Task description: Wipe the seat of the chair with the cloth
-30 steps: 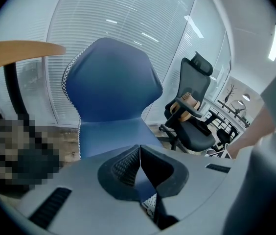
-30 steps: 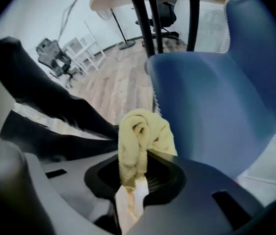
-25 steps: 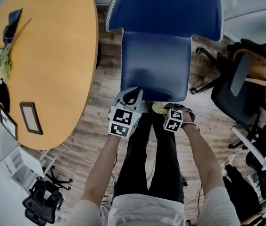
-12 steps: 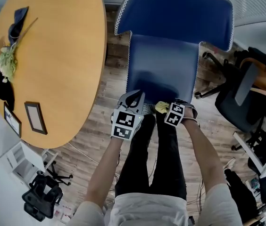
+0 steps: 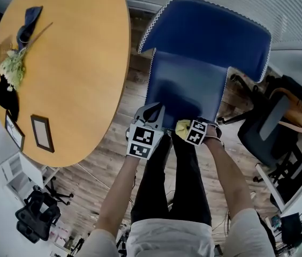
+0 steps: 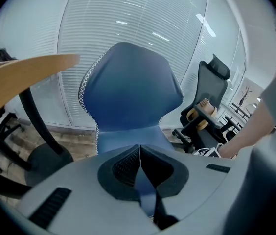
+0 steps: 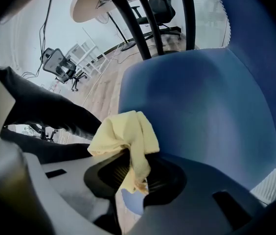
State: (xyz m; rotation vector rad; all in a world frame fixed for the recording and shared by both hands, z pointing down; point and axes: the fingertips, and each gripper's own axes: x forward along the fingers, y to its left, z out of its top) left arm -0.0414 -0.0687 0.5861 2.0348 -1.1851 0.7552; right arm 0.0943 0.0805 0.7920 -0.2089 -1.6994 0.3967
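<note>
At your far left stands the round wooden table (image 5: 70,58), well apart from the work and no part of this move. Your left gripper (image 5: 152,112) hangs at the near edge of the chair seat (image 5: 186,84), toward its left corner. Its jaws are pressed together with nothing between them, so it has nothing to wipe with.

The seat reaches away from you, from that near edge to the backrest (image 5: 215,28), and all of its blue surface lies ahead of both grippers.

Your right gripper (image 5: 187,127) sits just beside the left one, at the same near edge and more toward the middle. Its jaws are clamped on the yellow cloth (image 7: 124,133), which bunches up above the jaw tips. In the right gripper view the seat (image 7: 206,106) lies ahead and to the right of the cloth. Whether the cloth already touches the upholstery cannot be told.

So the wiping falls to your right hand. The cloth probably has to go down onto the seat and forward, toward the backrest.
</note>
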